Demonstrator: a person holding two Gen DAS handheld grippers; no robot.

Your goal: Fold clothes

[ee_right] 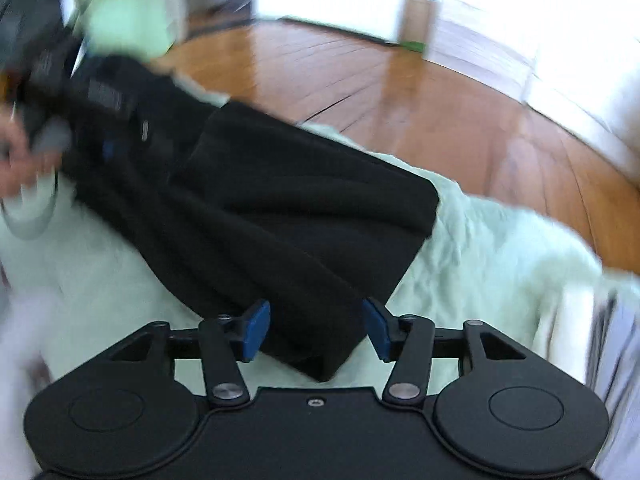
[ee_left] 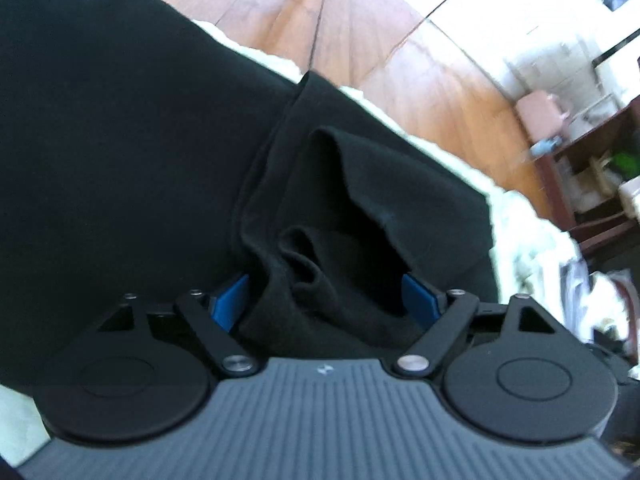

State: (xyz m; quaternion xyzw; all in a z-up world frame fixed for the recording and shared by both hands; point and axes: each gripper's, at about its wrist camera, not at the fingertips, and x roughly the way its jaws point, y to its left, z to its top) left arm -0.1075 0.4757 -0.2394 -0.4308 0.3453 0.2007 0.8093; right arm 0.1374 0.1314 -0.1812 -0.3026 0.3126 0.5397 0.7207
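A black garment lies spread on a pale green sheet. In the left wrist view a loose bunch of its folds sits between the blue pads of my left gripper, whose jaws stand wide apart and do not pinch it. In the right wrist view the garment lies folded over, and one corner reaches down between the pads of my right gripper. Its jaws are also apart, with the cloth slack between them. The left gripper shows blurred at the garment's far left end.
The sheet ends at a wooden floor beyond the garment. A dark shelf unit with small items stands at the right of the left wrist view. A person's hand shows blurred at the far left.
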